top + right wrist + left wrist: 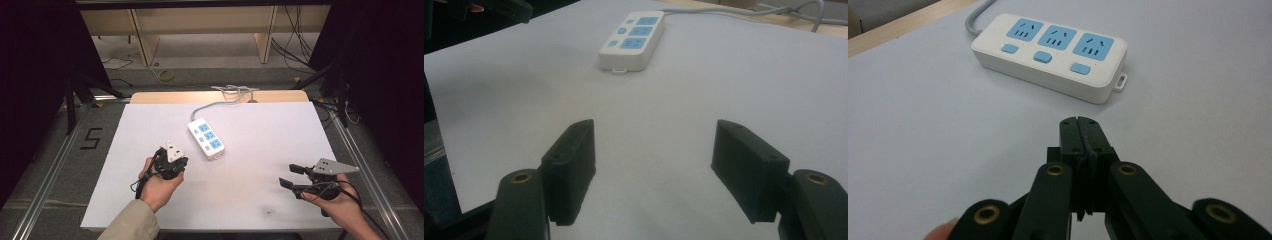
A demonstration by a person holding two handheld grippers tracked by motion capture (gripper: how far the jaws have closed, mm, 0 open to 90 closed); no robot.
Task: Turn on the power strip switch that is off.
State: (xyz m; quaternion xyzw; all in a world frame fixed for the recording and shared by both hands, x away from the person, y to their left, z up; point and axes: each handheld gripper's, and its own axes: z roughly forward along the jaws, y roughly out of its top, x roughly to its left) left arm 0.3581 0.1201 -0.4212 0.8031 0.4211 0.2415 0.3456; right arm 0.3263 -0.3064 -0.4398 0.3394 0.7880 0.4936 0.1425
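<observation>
White three-socket power strip point(206, 138) lying flat mid-tabletop point(260, 195) (blue socket faces up), left tool point(176, 161) near it with jaws pressed together, right tool point(289, 176) well apart, jaws spread, holding nothing

The power strip point(1048, 60) looks like smooth, slightly glossy white plastic. Beneath it, the table point(260, 150) is matt white. The jaws of the right gripper point(654, 165) look matt black.

A table point(150, 96) with a pale wooden top, most of it covered by a white sheet point(260, 180). On the sheet, slightly left of centre, lies a white power strip point(206, 138) (three blue sockets, each with a blue switch); its grey cable point(215, 104) runs to the far edge.
</observation>
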